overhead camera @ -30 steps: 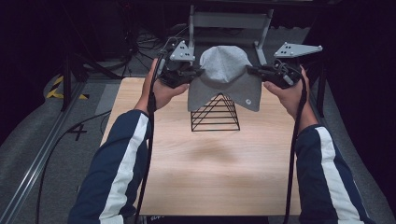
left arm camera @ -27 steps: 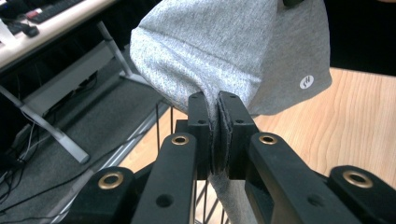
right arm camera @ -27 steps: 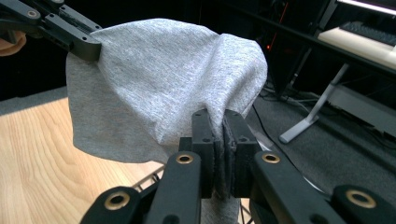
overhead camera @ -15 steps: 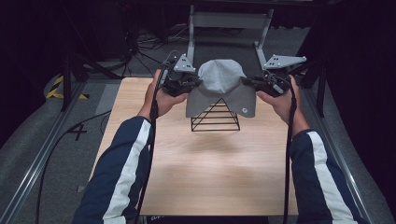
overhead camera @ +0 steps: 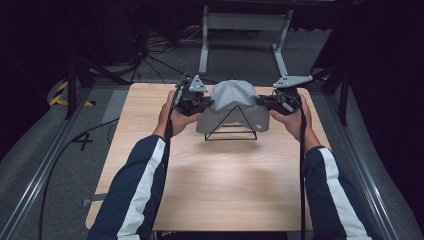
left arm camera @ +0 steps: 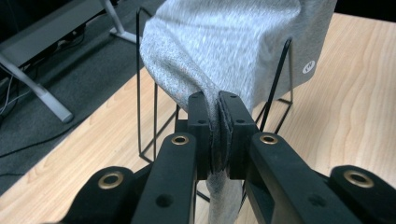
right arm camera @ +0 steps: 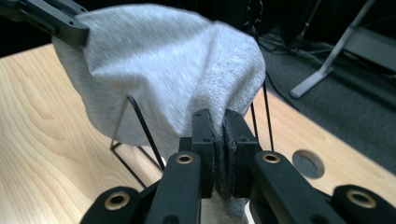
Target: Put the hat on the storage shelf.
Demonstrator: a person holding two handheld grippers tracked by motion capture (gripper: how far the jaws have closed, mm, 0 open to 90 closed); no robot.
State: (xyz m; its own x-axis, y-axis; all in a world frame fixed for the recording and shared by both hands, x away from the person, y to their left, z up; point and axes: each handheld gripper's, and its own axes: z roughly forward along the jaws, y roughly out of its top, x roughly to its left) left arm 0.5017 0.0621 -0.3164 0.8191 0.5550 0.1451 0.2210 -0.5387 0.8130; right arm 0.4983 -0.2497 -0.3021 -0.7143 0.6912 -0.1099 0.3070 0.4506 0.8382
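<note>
Grey cloth [overhead camera: 231, 100] over wire stand [overhead camera: 230, 127]

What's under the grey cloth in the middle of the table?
A black wire frame stands under the grey cloth; its lower bars and base show on the table. Its top is covered.

A lab or recording studio is suggested: a pale wooden counter [overhead camera: 210, 190] is set on grey carpet [overhead camera: 30, 165], ringed by black drapes, with loose cables [overhead camera: 150, 60], a metal stand [overhead camera: 245, 22] and hazard tape [overhead camera: 62, 95].
</note>
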